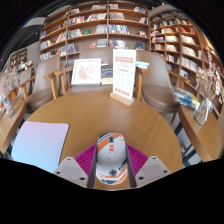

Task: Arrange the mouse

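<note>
**Mouse between the fingers, light and smooth to hold**

We see the mouse [112, 157] between the two fingers of the hand-held gripper [112, 168], low over the round wooden surface [90, 112]. The pink pads [88, 158] stand close at both of its sides, but we cannot tell if they really press on it or if a small gap is left, and also not if it rests on the surface.

We judge the mouse as light and stiff, with a smooth curved plastic shell that can slip. The best hold is on its two long sides, near the middle, where the shell is widest; a hold on the rounded top would slide off. Only moderate pressure is needed.

To the left of the fingers lies a pale mouse pad [38, 143]. Beyond the fingers stand a sign card [123, 76] and a display board [86, 72], before the bookshelves [95, 28].
</note>
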Demonstrator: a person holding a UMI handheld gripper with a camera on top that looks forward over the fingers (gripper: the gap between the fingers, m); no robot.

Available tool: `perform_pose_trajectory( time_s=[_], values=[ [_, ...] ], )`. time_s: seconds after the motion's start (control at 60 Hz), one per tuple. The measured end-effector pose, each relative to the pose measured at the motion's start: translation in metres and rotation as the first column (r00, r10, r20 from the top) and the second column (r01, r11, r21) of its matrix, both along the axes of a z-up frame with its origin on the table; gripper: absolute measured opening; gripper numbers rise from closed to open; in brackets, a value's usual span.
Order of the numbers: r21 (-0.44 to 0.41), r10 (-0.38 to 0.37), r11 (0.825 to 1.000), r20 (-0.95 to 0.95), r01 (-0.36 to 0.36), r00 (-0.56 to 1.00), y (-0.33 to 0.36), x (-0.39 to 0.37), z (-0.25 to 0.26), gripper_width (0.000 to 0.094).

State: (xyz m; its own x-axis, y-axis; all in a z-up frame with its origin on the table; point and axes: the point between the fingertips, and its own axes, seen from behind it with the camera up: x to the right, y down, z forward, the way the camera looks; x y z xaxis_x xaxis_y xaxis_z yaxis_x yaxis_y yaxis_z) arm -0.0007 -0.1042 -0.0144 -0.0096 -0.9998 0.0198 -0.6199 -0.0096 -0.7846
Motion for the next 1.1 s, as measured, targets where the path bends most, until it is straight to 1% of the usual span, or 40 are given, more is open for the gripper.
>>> perform_pose_trajectory(
  time_s=[0.067, 0.083, 0.2, 0.267, 0.367, 0.433, 0.517, 0.6, 0.633, 0.7, 0.817, 0.883, 0.917, 0.967, 1.0, 1.033, 1.067, 1.1],
  values=[
    [-0.017, -0.015, 1.000, -0.026, 0.015, 1.000, -0.001, -0.004, 0.002, 0.0458],
    [-0.023, -0.015, 1.000, -0.026, 0.014, 1.000, -0.001, -0.005, 0.004, 0.0442],
    [-0.027, -0.012, 1.000, 0.036, 0.013, 0.999, 0.017, -0.008, 0.043, 0.0433],
    [0.016, 0.016, 1.000, 0.068, -0.017, 0.998, 0.047, -0.009, 0.068, 0.0431],
    [0.054, 0.090, 0.994, 0.084, -0.094, 0.992, 0.107, -0.015, 0.091, 0.0430],
    [0.038, 0.137, 0.989, 0.084, -0.141, 0.987, 0.148, -0.019, 0.096, 0.0431],
    [0.031, 0.171, 0.984, 0.073, -0.173, 0.983, 0.194, -0.017, 0.087, 0.0431],
    [0.050, 0.207, 0.977, 0.029, -0.208, 0.978, 0.232, -0.024, 0.061, 0.0430],
    [0.051, 0.210, 0.976, 0.012, -0.210, 0.978, 0.251, -0.020, 0.051, 0.0430],
    [0.052, 0.208, 0.977, -0.016, -0.207, 0.978, 0.265, -0.019, 0.031, 0.0429],
    [0.013, 0.172, 0.985, -0.035, -0.171, 0.984, 0.258, -0.019, 0.010, 0.0432],
    [-0.003, 0.148, 0.989, -0.029, -0.148, 0.989, 0.253, -0.018, 0.005, 0.0473],
    [0.005, 0.146, 0.989, -0.021, -0.146, 0.989, 0.255, -0.017, 0.005, 0.0484],
    [0.017, 0.148, 0.989, -0.023, -0.148, 0.989, 0.255, -0.017, 0.005, 0.0534],
    [0.014, 0.145, 0.989, -0.022, -0.144, 0.989, 0.253, -0.018, 0.006, 0.0608],
    [0.006, 0.130, 0.992, -0.017, -0.130, 0.991, 0.249, -0.019, 0.010, 0.0729],
    [-0.006, 0.117, 0.993, -0.004, -0.117, 0.993, 0.244, -0.022, 0.017, 0.0870],
    [-0.020, 0.112, 0.994, 0.013, -0.111, 0.994, 0.240, -0.026, 0.026, 0.0830]
  ],
)
